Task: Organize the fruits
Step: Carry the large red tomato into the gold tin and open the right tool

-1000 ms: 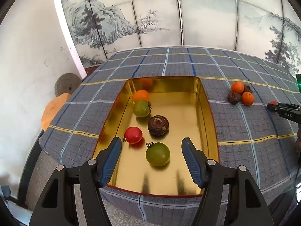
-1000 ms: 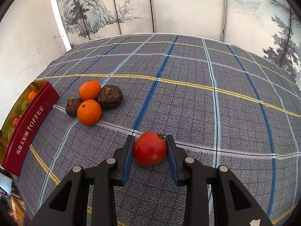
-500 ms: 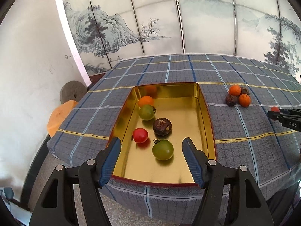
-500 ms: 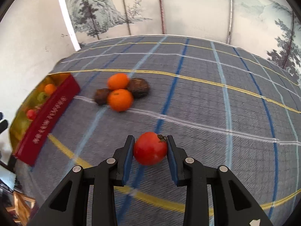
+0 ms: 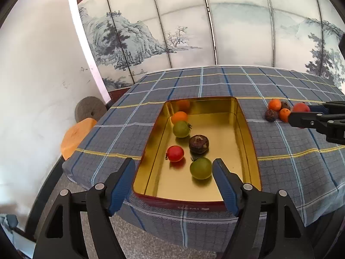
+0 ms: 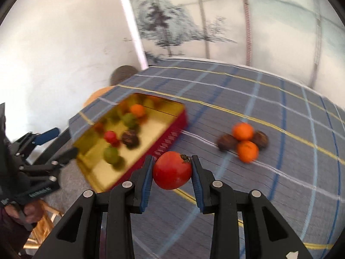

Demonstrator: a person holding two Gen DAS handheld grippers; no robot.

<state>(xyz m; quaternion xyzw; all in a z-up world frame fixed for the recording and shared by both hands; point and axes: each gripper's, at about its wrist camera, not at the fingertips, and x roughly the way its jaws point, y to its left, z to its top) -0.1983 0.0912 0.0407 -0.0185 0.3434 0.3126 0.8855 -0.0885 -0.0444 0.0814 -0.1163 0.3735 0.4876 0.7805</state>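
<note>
Fingers (image 6: 147, 179) of the right gripper (image 6: 172, 180) are closed on a red tomato (image 6: 172, 170), held above the table (image 6: 280, 172). Ahead and left of them sits the gold tin (image 6: 172, 105), blurred here, apparently with five fruits inside. Ahead and right lies a cluster of two oranges and dark fruits (image 6: 243, 143). Left gripper (image 5: 173, 181) fingers spread wide and empty, flanking the tin's near end and a green tomato (image 5: 201, 168).
</note>
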